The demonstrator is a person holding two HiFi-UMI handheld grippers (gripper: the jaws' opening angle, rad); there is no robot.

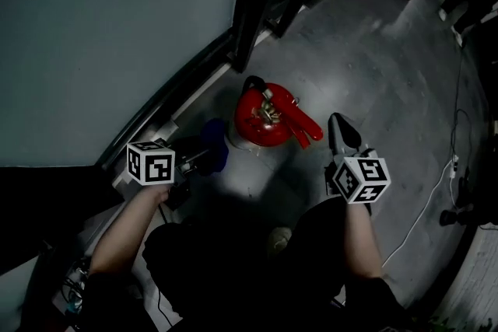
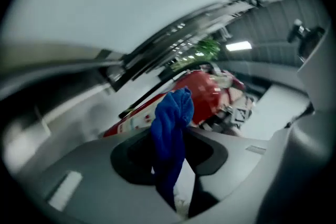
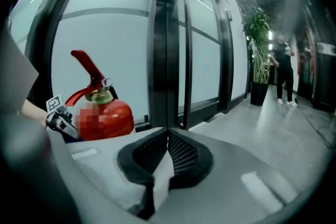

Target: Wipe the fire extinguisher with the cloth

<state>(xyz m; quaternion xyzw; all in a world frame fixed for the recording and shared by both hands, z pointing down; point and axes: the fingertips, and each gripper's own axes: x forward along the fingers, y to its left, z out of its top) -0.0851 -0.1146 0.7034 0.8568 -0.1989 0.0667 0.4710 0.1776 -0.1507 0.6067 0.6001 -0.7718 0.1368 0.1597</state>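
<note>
A red fire extinguisher (image 1: 263, 119) stands on the grey floor by a glass wall, with a red lever (image 1: 305, 125) and a brass valve on top. My left gripper (image 1: 204, 157) is shut on a blue cloth (image 1: 215, 144), which hangs just left of the cylinder. In the left gripper view the blue cloth (image 2: 171, 131) sticks up between the jaws in front of the extinguisher (image 2: 202, 97). My right gripper (image 1: 342, 130) is shut and empty, just right of the lever. The right gripper view shows the extinguisher (image 3: 102, 113) at the left, beyond its touching tips (image 3: 168, 136).
The glass wall's dark frame posts (image 1: 253, 4) rise just behind the extinguisher. A white cable (image 1: 424, 206) runs across the floor at the right. A potted plant (image 3: 258, 55) and a standing person (image 3: 286, 73) are far down the corridor.
</note>
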